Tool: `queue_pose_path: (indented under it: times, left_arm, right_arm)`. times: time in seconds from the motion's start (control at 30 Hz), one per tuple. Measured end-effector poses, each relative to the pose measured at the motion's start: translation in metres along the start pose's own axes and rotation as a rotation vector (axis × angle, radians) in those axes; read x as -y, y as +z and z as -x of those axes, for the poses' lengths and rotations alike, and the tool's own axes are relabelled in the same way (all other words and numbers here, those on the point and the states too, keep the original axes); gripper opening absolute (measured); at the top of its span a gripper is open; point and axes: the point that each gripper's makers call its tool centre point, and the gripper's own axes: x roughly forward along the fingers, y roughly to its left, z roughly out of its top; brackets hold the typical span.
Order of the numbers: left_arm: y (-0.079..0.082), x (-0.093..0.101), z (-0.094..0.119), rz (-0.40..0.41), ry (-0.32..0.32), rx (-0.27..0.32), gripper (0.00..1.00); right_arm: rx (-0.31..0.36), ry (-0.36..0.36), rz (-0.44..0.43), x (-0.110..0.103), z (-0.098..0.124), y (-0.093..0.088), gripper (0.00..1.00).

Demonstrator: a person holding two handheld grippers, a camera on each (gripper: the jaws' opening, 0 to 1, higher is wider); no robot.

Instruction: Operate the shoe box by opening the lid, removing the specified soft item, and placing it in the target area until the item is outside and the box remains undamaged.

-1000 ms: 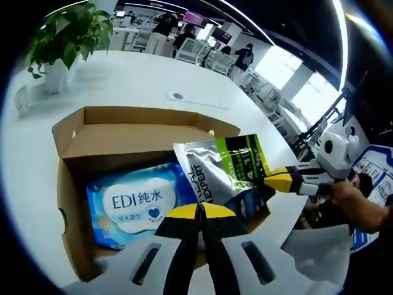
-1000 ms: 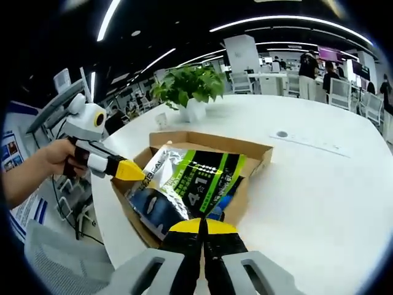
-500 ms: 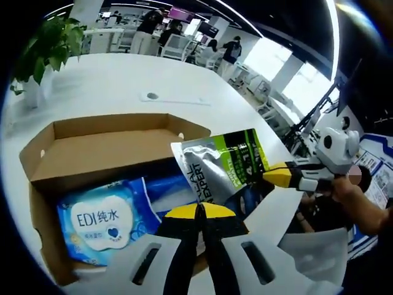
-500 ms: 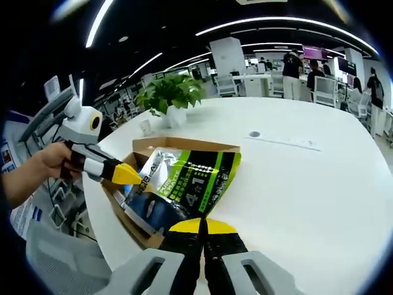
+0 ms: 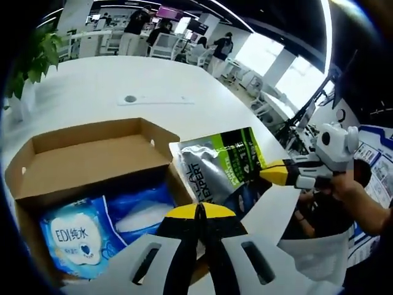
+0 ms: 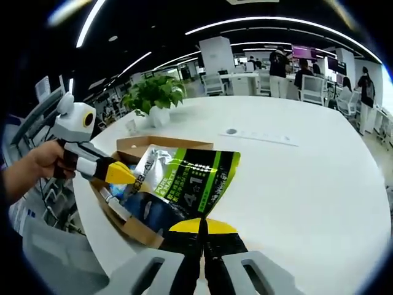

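A green, black and silver pouch (image 5: pixel 222 165) is held between the two grippers, lifted above the open side of a brown shoe box (image 5: pixel 80 161). The left gripper (image 5: pixel 198 212) is seen with its yellow-tipped jaws pressed together on the pouch's lower edge. In the left gripper view the right gripper (image 5: pixel 272 174) is seen entering from the right, held by a hand (image 5: pixel 344 187), its yellow tip meeting the pouch's far edge. In the right gripper view the right gripper's own jaws are closed on the pouch's near corner, and the left gripper's yellow tip is seen touching the pouch's left edge.

The shoe box is seen open, its flaps raised, and a blue pack of wet wipes (image 5: pixel 70 233) is seen lying inside it.

The box rests near the edge of a broad, white, glossy worktop (image 6: pixel 295 178). A potted green plant (image 6: pixel 153 98) is set on the worktop beyond the box. A small round grey fitting (image 5: pixel 130 98) and a thin pale strip beside it are seen further back on the surface.

The room is a large open office: long ceiling light strips (image 6: pixel 279 21), white desks and chairs, and several people standing in the distance. Bright windows (image 5: pixel 295 74) are seen in the left gripper view.
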Motion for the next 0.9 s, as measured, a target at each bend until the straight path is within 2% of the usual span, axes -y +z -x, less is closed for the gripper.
queue_pose_path:
  times: [0.3,0.6,0.9]
  left_arm:
    - [0.004,0.012,-0.023,-0.046,-0.008,-0.042,0.0]
    - [0.012,0.011,-0.045,-0.116,0.014,-0.08,0.0]
    - [0.002,0.003,-0.064,-0.163,0.037,-0.147,0.0]
  right_arm:
    - [-0.018,-0.041,-0.018,0.027,0.001,-0.006,0.0]
    - [-0.046,-0.072,-0.018,0.044,-0.004,-0.014,0.0]
    - [-0.078,-0.086,-0.01,0.053,-0.013,-0.023,0.0]
